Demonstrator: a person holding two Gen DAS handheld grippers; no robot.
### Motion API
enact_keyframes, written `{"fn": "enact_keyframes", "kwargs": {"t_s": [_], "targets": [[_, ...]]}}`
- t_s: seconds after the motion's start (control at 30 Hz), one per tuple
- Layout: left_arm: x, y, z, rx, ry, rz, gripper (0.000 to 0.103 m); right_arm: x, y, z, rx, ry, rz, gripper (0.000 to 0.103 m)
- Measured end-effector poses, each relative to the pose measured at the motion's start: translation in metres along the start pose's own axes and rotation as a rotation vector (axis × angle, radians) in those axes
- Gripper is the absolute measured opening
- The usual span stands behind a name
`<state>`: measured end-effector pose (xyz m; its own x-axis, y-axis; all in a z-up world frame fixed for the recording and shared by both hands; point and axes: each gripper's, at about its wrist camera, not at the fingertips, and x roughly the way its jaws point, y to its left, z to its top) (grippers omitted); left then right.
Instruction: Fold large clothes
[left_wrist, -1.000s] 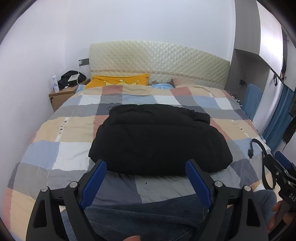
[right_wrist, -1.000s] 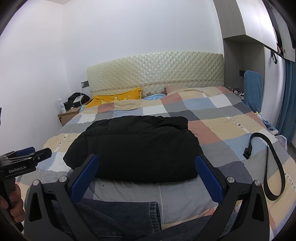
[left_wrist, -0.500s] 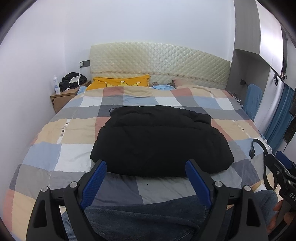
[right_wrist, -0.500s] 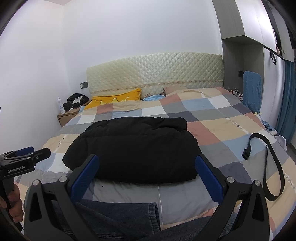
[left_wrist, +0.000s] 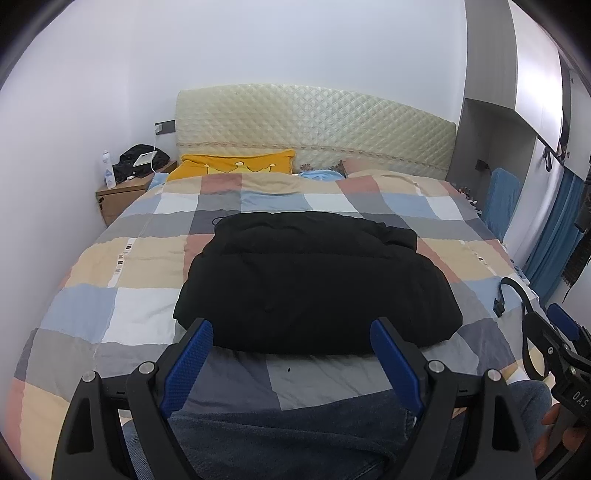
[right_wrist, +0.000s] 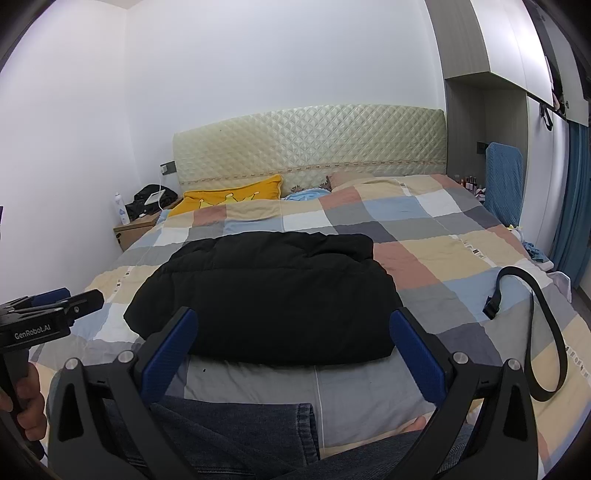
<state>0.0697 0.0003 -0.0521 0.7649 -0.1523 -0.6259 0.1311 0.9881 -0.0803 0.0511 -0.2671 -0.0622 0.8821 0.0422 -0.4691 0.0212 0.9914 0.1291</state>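
Nothing has been moved since the earlier frames: the black coat (left_wrist: 314, 284) is seen lying folded mid-bed, at twelve o'clock beyond both claws. The left claw (left_wrist: 291, 354) and the right claw (right_wrist: 293, 339) are held apart and empty, short of its near edge. A black belt (right_wrist: 543, 325) lies at three o'clock. The fold is judged essentially finished.

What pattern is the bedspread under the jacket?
Big checks of grey, beige, blue, white and dusty pink on the bedspread, clearest in the right wrist view.
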Motion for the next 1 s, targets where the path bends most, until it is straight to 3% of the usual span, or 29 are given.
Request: {"fn": "enact_keyframes", "kwargs": {"t_s": [0.8,1.0], "targets": [[-0.0003,-0.0027,-0.0015,0.008,-0.010,0.008,0.087,0.0002,0.0028,-0.0016,-0.011,0.008,-0.022,0.103],[-0.0022,-0.0054,-0.0018,0.027,-0.043,0.044,0.087,0.0029,0.0009,-0.0025,-0.003,0.002,-0.027,0.103]]}}
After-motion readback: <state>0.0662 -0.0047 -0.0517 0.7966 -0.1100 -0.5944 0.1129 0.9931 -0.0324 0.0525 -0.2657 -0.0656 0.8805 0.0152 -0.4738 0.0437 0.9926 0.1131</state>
